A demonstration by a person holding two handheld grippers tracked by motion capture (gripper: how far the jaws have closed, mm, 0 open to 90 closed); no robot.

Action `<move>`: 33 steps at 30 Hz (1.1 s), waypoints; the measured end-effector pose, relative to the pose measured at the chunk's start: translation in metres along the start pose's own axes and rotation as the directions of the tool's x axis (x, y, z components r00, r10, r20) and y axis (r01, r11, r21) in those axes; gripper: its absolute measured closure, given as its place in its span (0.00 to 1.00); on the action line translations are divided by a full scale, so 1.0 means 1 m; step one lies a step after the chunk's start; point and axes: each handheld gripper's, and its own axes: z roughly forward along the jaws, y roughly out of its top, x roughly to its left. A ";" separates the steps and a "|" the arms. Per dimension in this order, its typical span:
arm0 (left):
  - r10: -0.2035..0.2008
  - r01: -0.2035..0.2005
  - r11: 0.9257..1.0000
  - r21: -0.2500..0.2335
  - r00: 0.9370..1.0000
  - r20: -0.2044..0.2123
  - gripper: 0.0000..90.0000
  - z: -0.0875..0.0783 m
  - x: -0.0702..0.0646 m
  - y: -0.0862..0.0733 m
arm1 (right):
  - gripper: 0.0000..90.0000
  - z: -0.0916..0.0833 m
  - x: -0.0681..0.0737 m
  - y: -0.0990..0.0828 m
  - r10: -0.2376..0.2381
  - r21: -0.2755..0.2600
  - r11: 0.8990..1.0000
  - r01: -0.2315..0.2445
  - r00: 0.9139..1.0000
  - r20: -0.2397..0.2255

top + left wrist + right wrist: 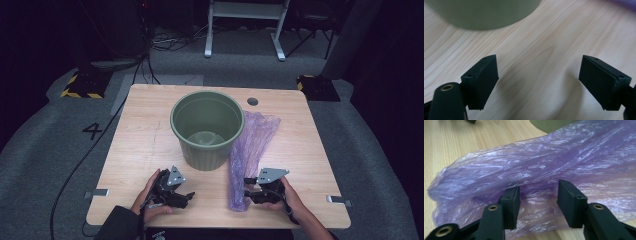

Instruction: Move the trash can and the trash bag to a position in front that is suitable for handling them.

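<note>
Purple bag is lying flat on the counter, stretched alongside the green bucket and touching its wall on the side of my right hand. I am taking the bucket as the landmark throughout.

My right claw is hovering at the end of the bag farthest from the bucket's far rim, the end nearest to me. In the right claw view its jaws are standing partly spread over the crumpled film, with a fold of plastic lying between them; the pads are not pressing on it, so I am not yet holding anything.

My left claw is resting low over bare counter just in front of the bucket, on the side away from the bag. In the left claw view its jaws are standing wide apart with only wood grain between them, and the bucket's base is showing blurred just beyond.

As I am judging it, the work is lining the bucket with the bag, and it is standing at its very start. The bucket is standing upright and empty, the bag unopened and outside it. Gripping the film, lifting it, opening its mouth and fitting it over the rim are all remaining.
</note>
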 end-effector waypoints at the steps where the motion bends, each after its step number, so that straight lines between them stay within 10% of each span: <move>1: 0.001 -0.001 1.000 -0.013 1.000 0.006 0.18 -0.001 -0.004 0.003 | 0.52 0.004 0.003 0.003 -0.002 0.001 1.000 0.002 1.000 0.002; 5: -0.039 0.041 0.997 -0.063 0.998 0.039 0.21 -0.001 -0.018 0.016 | 0.44 0.009 0.008 0.007 -0.014 0.007 1.000 0.014 1.000 0.015; 14: 0.004 0.008 0.995 -0.104 0.993 0.118 0.19 0.017 -0.048 0.048 | 0.39 0.010 0.010 0.008 -0.012 -0.005 1.000 0.012 0.999 0.052; 20: 0.117 -0.108 0.992 -0.063 0.982 0.152 0.24 0.042 -0.068 0.059 | 0.38 0.009 0.009 0.007 -0.012 -0.006 1.000 0.012 0.999 0.045; 33: 0.170 -0.165 0.985 -0.045 0.972 0.161 0.45 0.059 -0.062 0.056 | 0.36 0.001 0.004 0.007 0.013 -0.033 0.999 -0.010 0.998 0.065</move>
